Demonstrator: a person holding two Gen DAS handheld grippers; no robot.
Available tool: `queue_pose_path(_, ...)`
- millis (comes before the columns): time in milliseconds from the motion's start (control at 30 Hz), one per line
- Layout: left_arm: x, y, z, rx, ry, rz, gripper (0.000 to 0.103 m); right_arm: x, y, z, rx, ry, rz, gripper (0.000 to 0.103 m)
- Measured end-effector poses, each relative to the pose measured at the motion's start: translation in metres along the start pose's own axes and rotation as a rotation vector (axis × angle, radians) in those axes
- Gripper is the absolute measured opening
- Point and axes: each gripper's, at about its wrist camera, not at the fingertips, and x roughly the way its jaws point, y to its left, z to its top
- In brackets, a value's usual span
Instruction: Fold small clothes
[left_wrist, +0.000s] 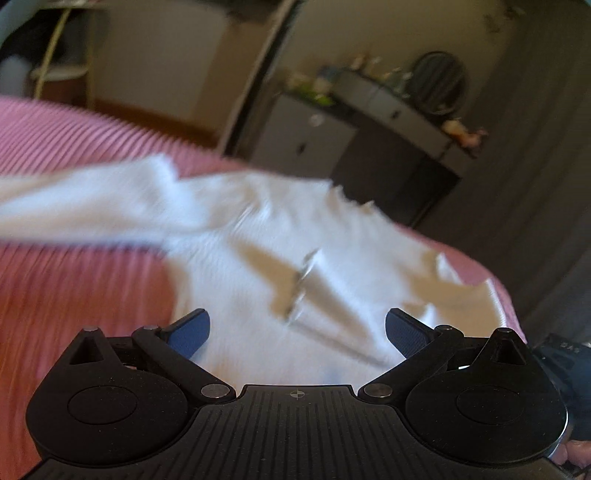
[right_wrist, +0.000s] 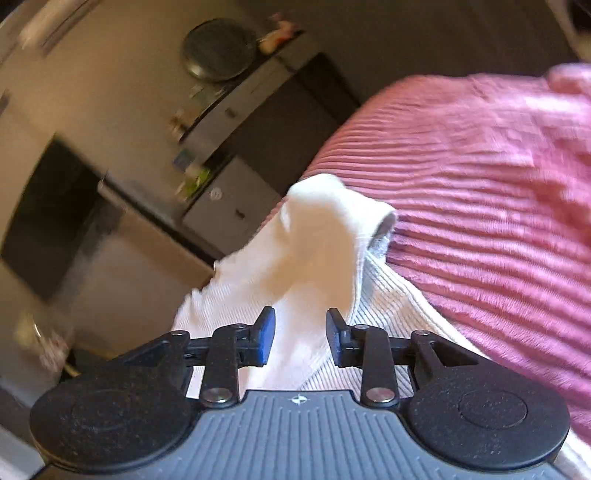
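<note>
white garment (left_wrist: 258, 236) lying on pink bedspread (left_wrist: 74, 155), long axis 9-to-3 | left gripper (left_wrist: 297, 334) hovering released, cloth at 12 | right gripper (right_wrist: 300, 334) part-released, sleeve (right_wrist: 332, 229) draping at 12, unpinched, looks nearer

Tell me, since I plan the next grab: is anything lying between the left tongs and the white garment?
Nothing visible does. The left tongs stand open right over the white garment, which lies spread on the pink ribbed bedcover; only bare cloth shows between the pads.
</note>
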Motion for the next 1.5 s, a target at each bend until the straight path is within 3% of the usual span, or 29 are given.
queue_pose_path(167,0.046,-0.012,0.017,0.097,-0.022,0.003,0.103,0.013,-0.009,0.006,-0.003,0.003,-0.008,0.038)
queue_pose_path(300,0.090,-0.023,0.023,0.134,0.111,-0.044,0.101,0.019,-0.025,0.015,0.035,-0.018,-0.012,0.038)
queue_pose_path(333,0.099,-0.026,0.022,0.150,0.143,-0.035,0.084,0.021,-0.029,0.018,0.049,-0.027,0.001,0.038)
queue_pose_path(367,0.105,-0.030,0.021,0.168,0.168,-0.013,0.058,0.024,-0.032,0.021,0.055,-0.039,0.013,0.038)
queue_pose_path(433,0.111,-0.035,0.018,0.214,0.163,0.052,0.046,0.031,-0.036,0.026,0.055,-0.063,0.034,0.038)
queue_pose_path(533,0.109,-0.038,0.021,0.223,0.158,0.062,0.013,0.042,-0.042,0.032,0.080,-0.063,0.098,0.037)
queue_pose_path(667,0.084,-0.045,0.039,0.242,0.081,0.034,0.013,0.048,-0.043,0.036,0.108,-0.088,0.160,0.035)
queue_pose_path(767,0.065,-0.044,0.058,0.282,0.011,0.068,0.013,0.046,-0.040,0.038,0.099,-0.100,0.163,0.035)
queue_pose_path(867,0.061,-0.029,0.072,0.282,-0.007,0.130,0.013,0.048,-0.043,0.036,0.134,-0.086,0.167,0.036)
queue_pose_path(1000,0.073,0.002,0.067,0.189,0.064,0.195,0.014,0.056,-0.042,0.029,0.166,-0.057,0.174,0.036)
queue_pose_path(1100,0.082,0.009,0.054,0.207,0.113,0.208,0.015,0.067,-0.039,0.028,0.156,-0.068,0.149,0.033)
queue_pose_path(1233,0.095,0.019,0.050,0.202,0.141,0.207,0.015,0.082,-0.042,0.024,0.151,-0.071,0.090,0.006)
queue_pose_path(1300,0.096,0.022,0.054,0.196,0.136,0.201,0.014,0.082,-0.038,0.023,0.102,-0.089,0.071,0.006)
queue_pose_path(1500,0.074,0.005,0.067,0.212,-0.046,0.103,0.013,0.062,-0.035,0.029,0.058,-0.232,0.084,0.006)
